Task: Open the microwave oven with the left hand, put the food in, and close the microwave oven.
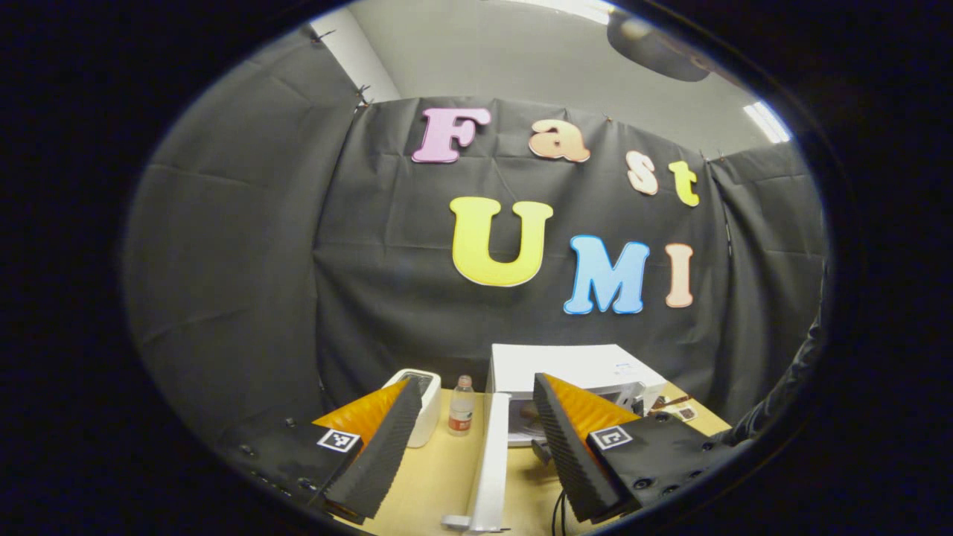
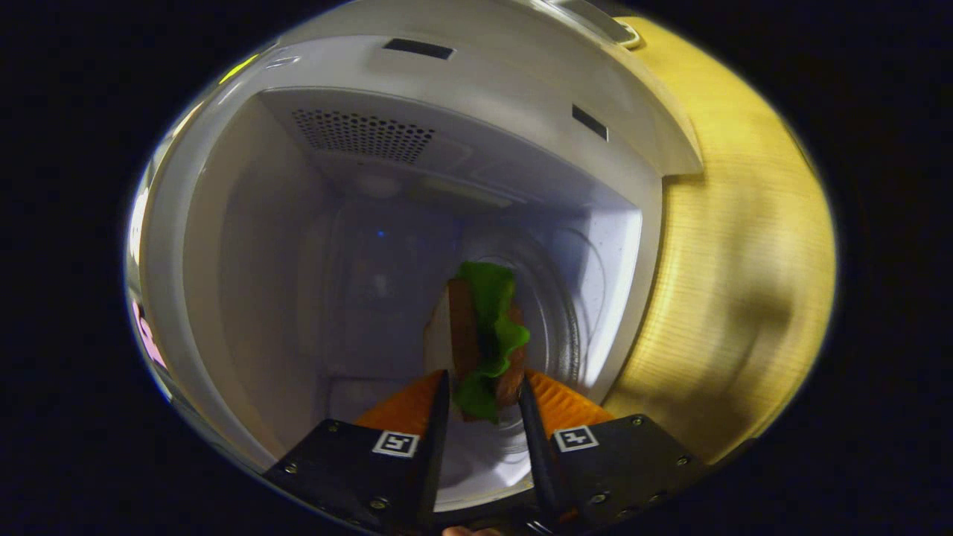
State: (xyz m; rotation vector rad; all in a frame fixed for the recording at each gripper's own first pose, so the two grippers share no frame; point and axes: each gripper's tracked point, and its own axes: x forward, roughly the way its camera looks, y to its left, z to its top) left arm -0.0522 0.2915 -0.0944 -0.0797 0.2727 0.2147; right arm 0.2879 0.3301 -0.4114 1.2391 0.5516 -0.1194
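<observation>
In the left gripper view the white microwave (image 1: 573, 366) stands on the wooden table, its door (image 1: 493, 465) swung open toward me, edge on. My left gripper (image 1: 473, 435) hangs open in front of it, with the door's edge between the fingers but not touching them. In the right gripper view my right gripper (image 2: 482, 406) reaches into the microwave's cavity (image 2: 387, 246), shut on a sandwich (image 2: 480, 335) with green lettuce and brown filling. The sandwich sits over the glass turntable (image 2: 558, 298).
A white appliance (image 1: 426, 402) and a small clear bottle (image 1: 461, 408) stand left of the microwave. A dark sleeve (image 1: 782, 394) comes in at the right edge. Small dark items (image 1: 674, 409) lie right of the microwave. Wooden tabletop (image 2: 744, 260) shows beside the cavity.
</observation>
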